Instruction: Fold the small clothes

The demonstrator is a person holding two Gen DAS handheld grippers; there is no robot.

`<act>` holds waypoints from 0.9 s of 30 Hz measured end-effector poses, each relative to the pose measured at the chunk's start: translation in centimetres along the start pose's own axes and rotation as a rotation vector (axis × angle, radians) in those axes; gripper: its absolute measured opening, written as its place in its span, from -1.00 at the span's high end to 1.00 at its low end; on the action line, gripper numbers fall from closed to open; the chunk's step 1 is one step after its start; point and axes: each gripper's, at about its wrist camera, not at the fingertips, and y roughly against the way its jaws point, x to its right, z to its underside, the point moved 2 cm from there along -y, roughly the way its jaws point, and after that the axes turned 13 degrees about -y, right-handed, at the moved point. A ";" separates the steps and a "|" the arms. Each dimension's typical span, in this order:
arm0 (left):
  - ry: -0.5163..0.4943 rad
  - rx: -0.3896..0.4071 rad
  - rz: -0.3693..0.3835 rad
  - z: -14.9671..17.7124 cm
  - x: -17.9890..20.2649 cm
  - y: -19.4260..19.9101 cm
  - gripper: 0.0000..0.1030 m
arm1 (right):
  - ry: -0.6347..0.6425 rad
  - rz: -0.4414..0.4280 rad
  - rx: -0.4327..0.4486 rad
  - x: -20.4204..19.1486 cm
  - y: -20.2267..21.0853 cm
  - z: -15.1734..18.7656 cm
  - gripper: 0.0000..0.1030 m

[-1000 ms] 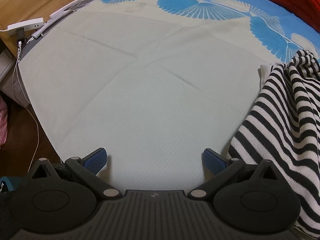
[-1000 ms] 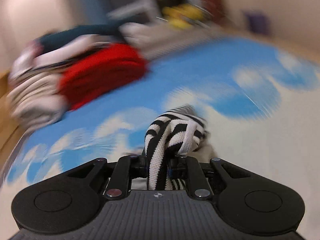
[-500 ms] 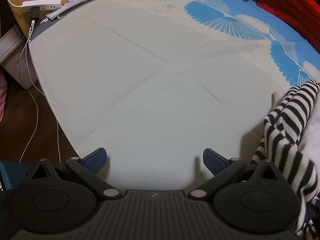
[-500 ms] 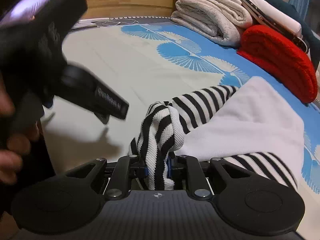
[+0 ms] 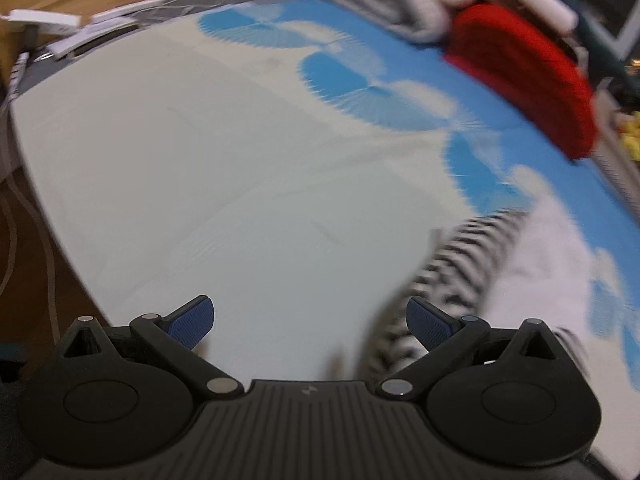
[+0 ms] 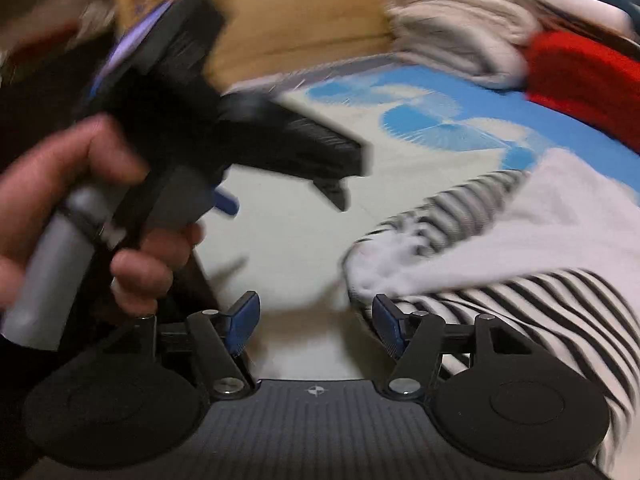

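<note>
A black-and-white striped garment (image 6: pixel 520 292) with a plain white part (image 6: pixel 568 216) lies on the pale cloth, to the right of my right gripper (image 6: pixel 316 320), which is open and empty just beside its edge. The garment also shows blurred in the left wrist view (image 5: pixel 468 256). My left gripper (image 5: pixel 310 320) is open and empty above the pale cloth (image 5: pixel 224 184), left of the garment. The left gripper also shows in the right wrist view (image 6: pixel 224 148), held in a hand.
A blue-and-white patterned sheet (image 5: pixel 352 80) covers the bed. A red folded item (image 5: pixel 532 80) and grey-white folded textiles (image 6: pixel 452 16) are stacked at the far right. A wooden headboard (image 6: pixel 296 28), a power strip and cables (image 5: pixel 44 20) lie at the far left edge.
My right gripper has opened and let go of the striped garment, which now lies on the cloth. My left gripper has swung right toward the garment, still open.
</note>
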 end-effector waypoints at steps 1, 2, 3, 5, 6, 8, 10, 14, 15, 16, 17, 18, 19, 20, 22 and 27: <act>-0.019 0.007 0.038 0.1 0.8 0.4 -0.99 | -0.027 0.061 0.060 0.8 1.8 -0.1 -0.23; -0.044 0.010 0.070 0.3 1.7 0.7 -0.99 | -0.044 0.129 0.107 1.4 3.2 -0.2 -0.23; -0.080 0.011 0.106 0.5 2.7 1.0 -0.99 | -0.064 0.220 0.161 2.4 4.7 -0.3 -0.23; -0.144 0.002 0.156 1.2 4.8 0.9 -0.99 | -0.078 0.352 0.227 4.0 6.6 -0.1 -0.23; -0.173 -0.014 0.165 1.7 5.7 0.5 -0.99 | -0.076 0.380 0.218 4.7 7.0 0.2 -0.22; -0.221 -0.070 0.130 2.6 6.9 -1.0 -0.99 | -0.092 0.419 0.142 6.1 6.3 1.0 0.03; -0.280 -0.131 0.053 3.8 7.5 -3.1 -0.99 | -0.137 0.420 0.051 7.4 4.5 2.7 0.14; -0.316 -0.205 0.008 5.2 7.2 -5.2 -1.00 | -0.016 0.471 0.002 6.2 1.5 6.2 0.11; -0.316 -0.199 0.005 5.2 7.2 -5.0 -1.00 | 0.038 0.465 -0.005 5.1 1.3 6.7 0.11; -0.321 -0.193 -0.001 5.1 7.3 -4.7 -1.00 | 0.058 0.450 -0.017 4.4 1.4 6.9 0.11; -0.322 -0.189 -0.007 5.1 7.3 -4.3 -1.00 | 0.057 0.428 -0.033 3.7 1.8 6.9 0.12; -0.321 -0.182 -0.017 5.1 7.3 -3.9 -1.00 | 0.039 0.410 -0.039 3.2 2.3 6.6 0.15; -0.326 -0.171 -0.036 5.1 7.2 -3.4 -1.00 | 0.019 0.408 -0.025 2.9 3.2 6.3 0.17; -0.343 -0.157 -0.066 5.1 7.2 -2.9 -1.00 | -0.007 0.418 0.012 2.7 4.2 6.1 0.14; -0.396 -0.161 -0.129 5.6 7.5 -2.9 -1.00 | -0.049 0.450 0.032 3.0 4.9 5.9 0.09; -0.404 -0.171 -0.135 5.7 7.0 -0.3 -0.99 | -0.174 0.445 -0.074 4.6 5.2 5.9 0.09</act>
